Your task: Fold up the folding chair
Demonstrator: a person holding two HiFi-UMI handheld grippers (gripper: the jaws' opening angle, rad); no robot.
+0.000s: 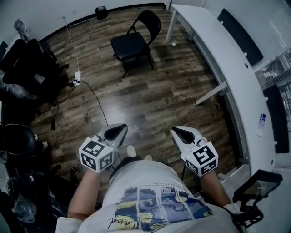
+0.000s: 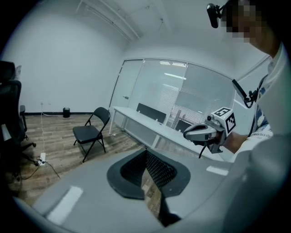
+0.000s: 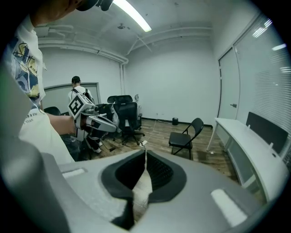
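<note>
Black wheeled office chairs (image 1: 27, 59) crowd the left side. A small black bin (image 1: 101, 11) sits by the far wall, and its inside cannot be seen. The grey left gripper (image 1: 122, 129) has its jaws pressed together on nothing. The black metal folding chair (image 1: 134, 42) stands unfolded on the dark wood-plank floor (image 1: 150, 100), well ahead of both grippers. The grey right gripper (image 1: 174, 131) is likewise closed and empty. A long white table (image 1: 218, 59) runs along the right.
</note>
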